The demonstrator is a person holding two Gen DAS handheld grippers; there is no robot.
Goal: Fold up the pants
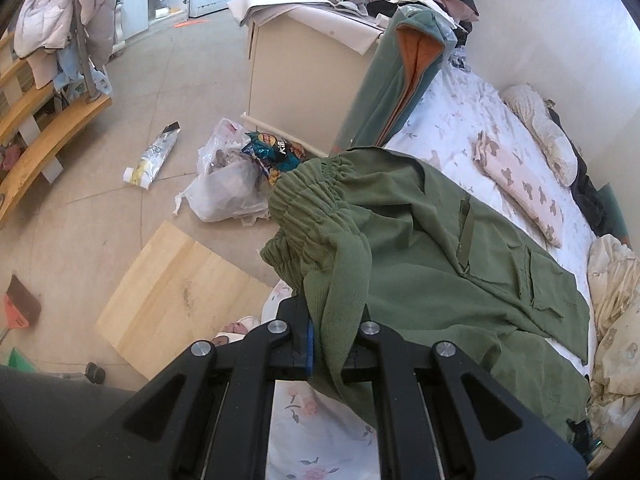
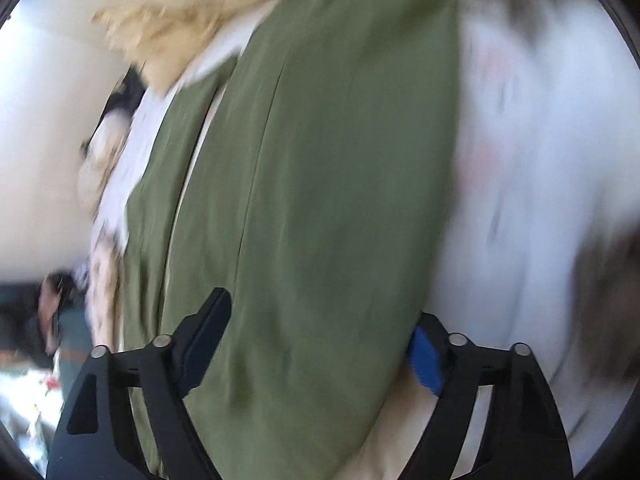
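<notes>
Green pants (image 1: 440, 248) lie across the white floral bed sheet (image 1: 452, 120), their elastic waistband (image 1: 312, 200) hanging over the bed's edge toward the floor. My left gripper (image 1: 334, 340) is shut on a fold of the green fabric near the waistband. In the blurred right wrist view, a pants leg (image 2: 320, 200) runs up the frame. My right gripper (image 2: 320, 344) is open, its fingers (image 2: 208, 328) wide apart on either side of the leg just above the fabric.
A folded pink bear-print cloth (image 1: 524, 188) and a cream quilt (image 1: 616, 312) lie on the bed. A green rolled mat (image 1: 400, 80) leans on a cabinet (image 1: 304, 72). On the floor are a plastic bag (image 1: 228, 184) and a wooden board (image 1: 176, 296).
</notes>
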